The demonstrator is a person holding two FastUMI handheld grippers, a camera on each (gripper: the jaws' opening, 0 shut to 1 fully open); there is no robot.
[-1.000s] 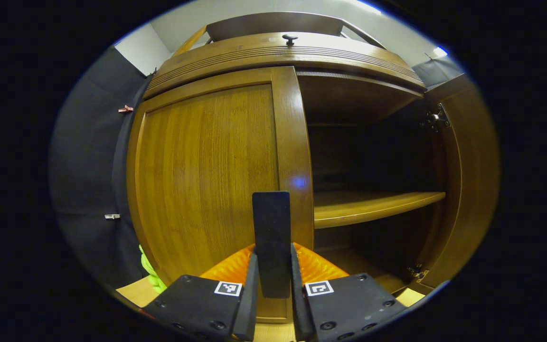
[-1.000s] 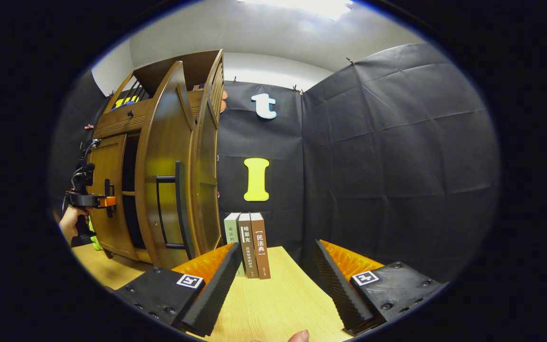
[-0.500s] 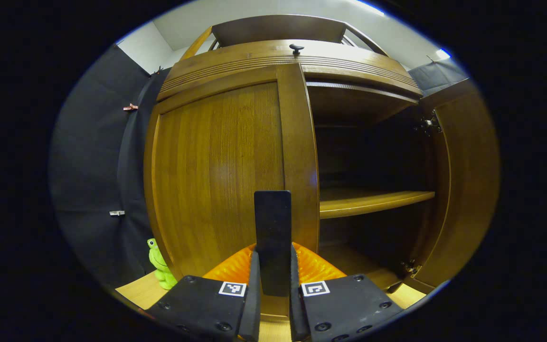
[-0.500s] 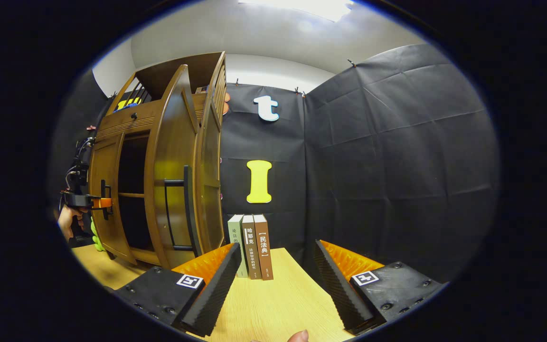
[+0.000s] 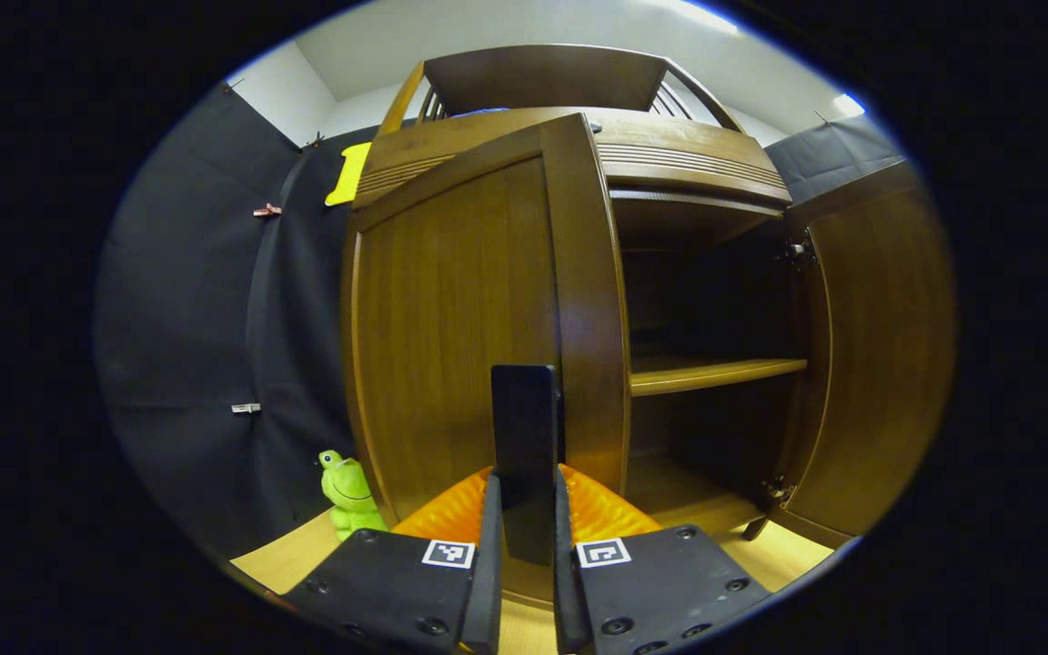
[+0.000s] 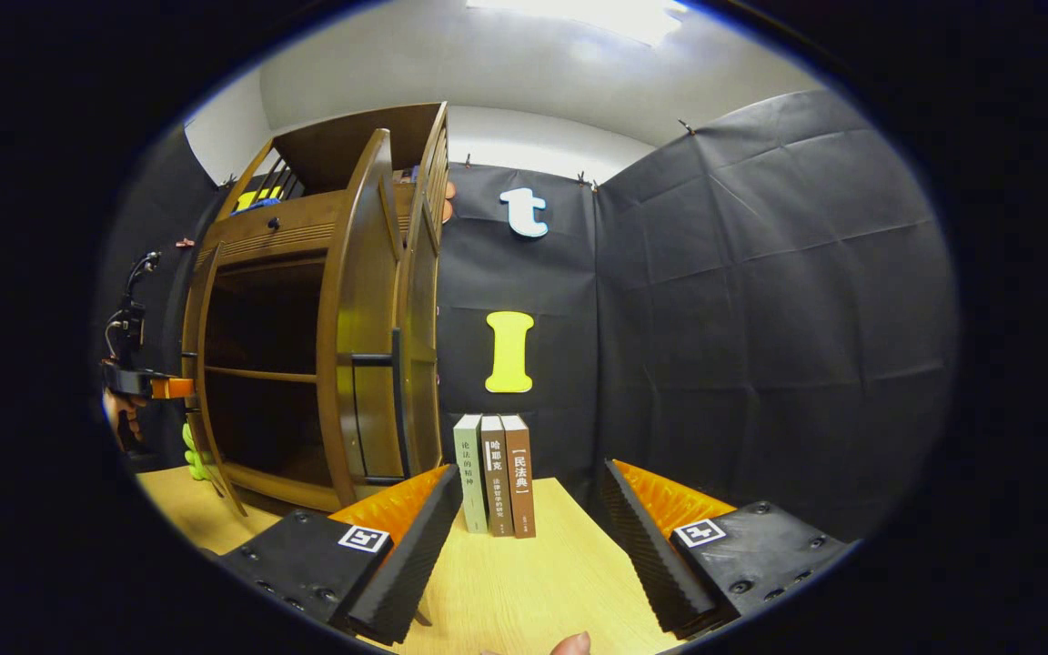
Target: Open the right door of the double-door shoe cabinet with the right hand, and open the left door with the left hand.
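The left claw (image 5: 524, 546) is clamped on the dark upright handle (image 5: 526, 455) of the shoe cabinet's left door (image 5: 460, 318), both fingers pressed against its sides. That door stands swung partway out from the cabinet (image 5: 670, 164), straight ahead of the claw. To the right of the claw the cabinet's inside lies open — a wooden shelf (image 5: 715, 371) crosses it, and beyond it the right door (image 5: 879, 346) is swung wide. A green frog figure (image 5: 348, 491) sits on the surface (image 5: 287, 559) to the left of the claw, by the door's foot.

The right claw (image 6: 524, 537) hovers over the surface with its fingers spread apart, gripping nothing. Just ahead of it three books (image 6: 497, 473) stand upright. The cabinet is off to its left with both doors out, and farther left — near the left door's edge — the other claw and the hand (image 6: 119, 414) holding it are seen.
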